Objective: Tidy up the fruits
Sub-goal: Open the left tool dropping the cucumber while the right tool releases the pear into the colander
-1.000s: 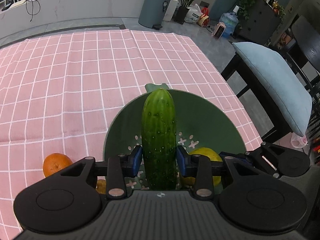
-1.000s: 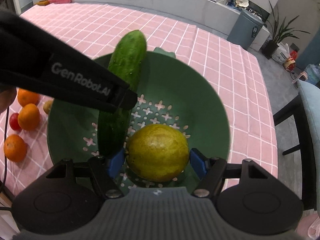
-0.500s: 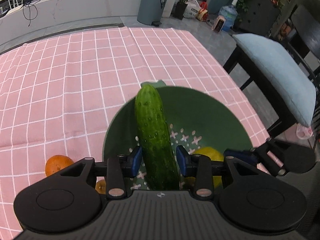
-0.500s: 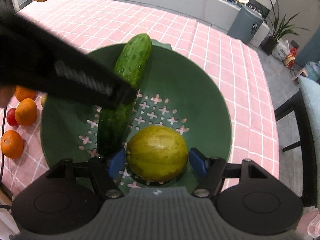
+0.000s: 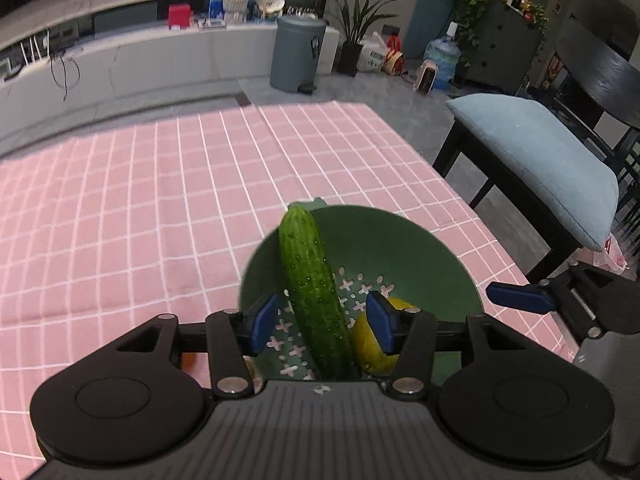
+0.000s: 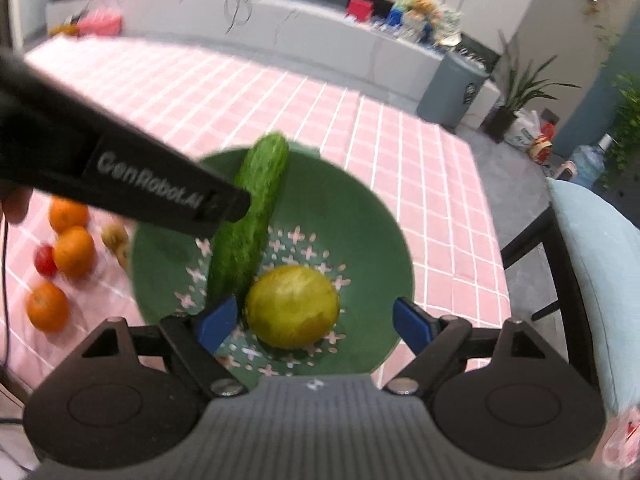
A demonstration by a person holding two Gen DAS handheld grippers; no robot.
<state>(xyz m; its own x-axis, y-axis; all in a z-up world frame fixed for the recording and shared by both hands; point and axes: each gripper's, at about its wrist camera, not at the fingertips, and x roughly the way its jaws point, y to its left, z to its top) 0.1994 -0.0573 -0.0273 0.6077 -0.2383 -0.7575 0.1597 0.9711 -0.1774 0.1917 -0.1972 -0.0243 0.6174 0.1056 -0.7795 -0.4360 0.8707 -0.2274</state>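
Soft, even indoor light filled both views, with no harsh glare. The left wrist view was fairly sharp: the cucumber (image 5: 316,296) ahead of the left gripper (image 5: 322,322) showed crisp bumps, though the tablecloth (image 5: 140,208) grid bowed toward the fisheye edges. The right wrist view was smeared by motion blur; the oranges (image 6: 60,272) to its left, the counter (image 6: 240,36) far ahead and the bowl (image 6: 360,216) rim all looked soft. Faint shadows lay inside the bowl. Dark vignetting closed the corners of both frames.
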